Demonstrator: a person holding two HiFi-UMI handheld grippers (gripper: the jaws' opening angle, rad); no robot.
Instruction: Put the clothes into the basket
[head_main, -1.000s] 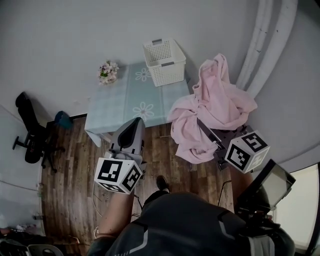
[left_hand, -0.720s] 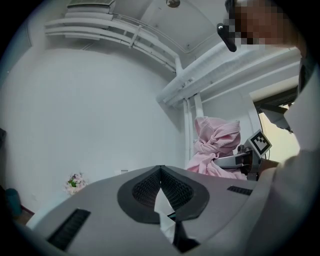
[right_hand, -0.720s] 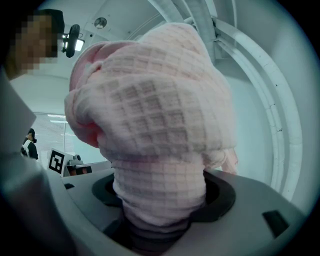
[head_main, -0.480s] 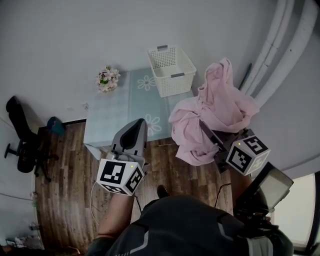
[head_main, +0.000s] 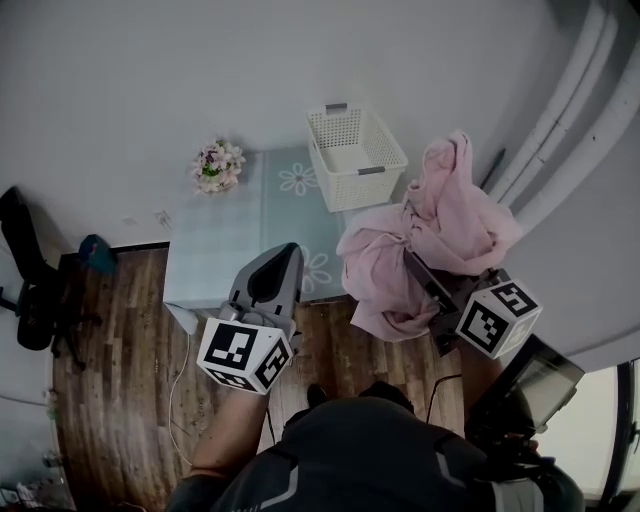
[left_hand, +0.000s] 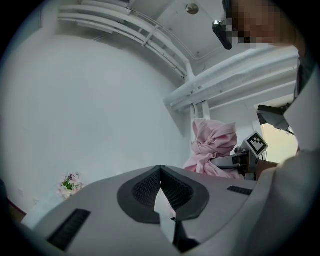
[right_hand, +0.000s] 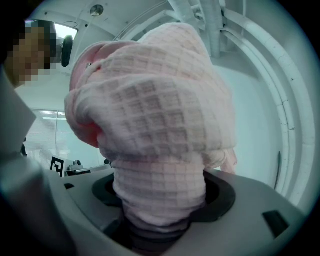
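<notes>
A large pink waffle-weave cloth (head_main: 440, 230) hangs bunched from my right gripper (head_main: 415, 265), which is shut on it; its folds fill the right gripper view (right_hand: 155, 120) and cover the jaw tips. The white slatted basket (head_main: 357, 152) stands empty at the far right corner of the pale blue flowered table (head_main: 235, 235), to the upper left of the cloth. My left gripper (head_main: 288, 252) hovers over the table's near edge with its jaws shut on nothing (left_hand: 160, 169). In the left gripper view the pink cloth (left_hand: 212, 145) shows off to the right.
A small bunch of flowers (head_main: 218, 164) sits at the table's far left corner. A black office chair (head_main: 25, 285) and a blue object (head_main: 95, 252) stand on the wooden floor at left. White pipes (head_main: 570, 110) run along the wall at right.
The table and basket now sit lower and further right in the head view, nearer both grippers. The pink cloth stays clamped in the right gripper; the left stays shut.
</notes>
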